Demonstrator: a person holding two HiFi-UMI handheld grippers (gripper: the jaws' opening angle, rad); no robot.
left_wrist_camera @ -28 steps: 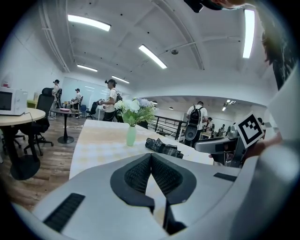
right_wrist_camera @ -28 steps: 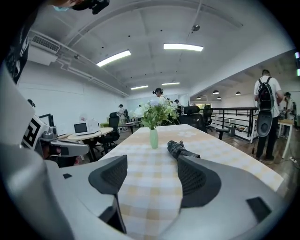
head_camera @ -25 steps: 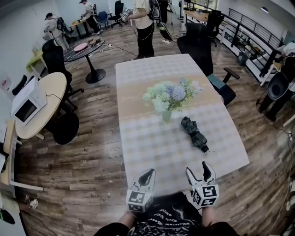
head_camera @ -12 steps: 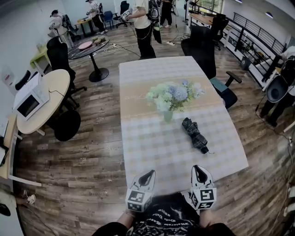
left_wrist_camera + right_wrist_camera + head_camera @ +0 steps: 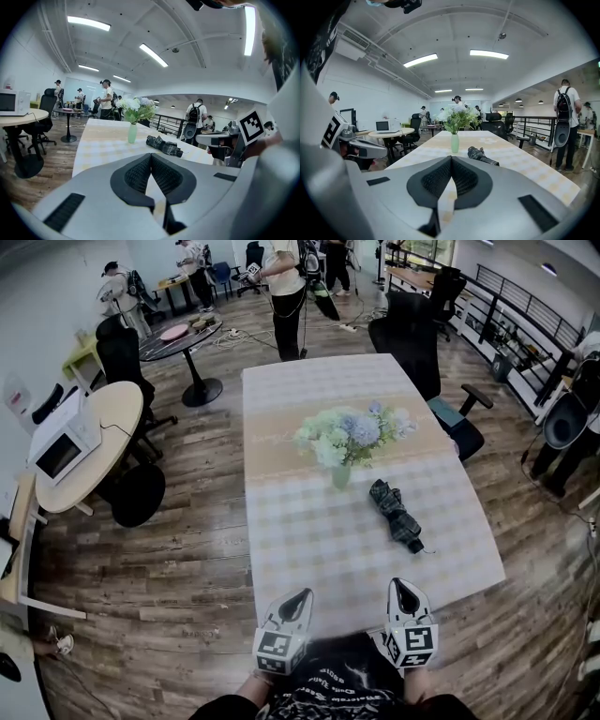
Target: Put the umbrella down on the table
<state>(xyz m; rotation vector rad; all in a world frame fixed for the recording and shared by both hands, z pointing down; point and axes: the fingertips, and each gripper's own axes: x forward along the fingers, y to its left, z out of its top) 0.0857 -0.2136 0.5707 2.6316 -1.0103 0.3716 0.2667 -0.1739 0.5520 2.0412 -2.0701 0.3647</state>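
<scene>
Umbrella [image 5: 396,514] on table [image 5: 309,559], long axis diagonal, narrow end near-right; left claw [image 5: 300,598] together, right claw [image 5: 401,587] just closed, both empty.

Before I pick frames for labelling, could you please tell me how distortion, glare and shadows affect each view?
Head view: strong fisheye bows the table edges and floorboards, corners darken, yet the umbrella stays legible. Left gripper view: circular frame with black corners; the ceiling lights blow out. Right gripper view: same circular vignette, its ceiling lights also glare, evenly lit table, no hard shadows.
</scene>
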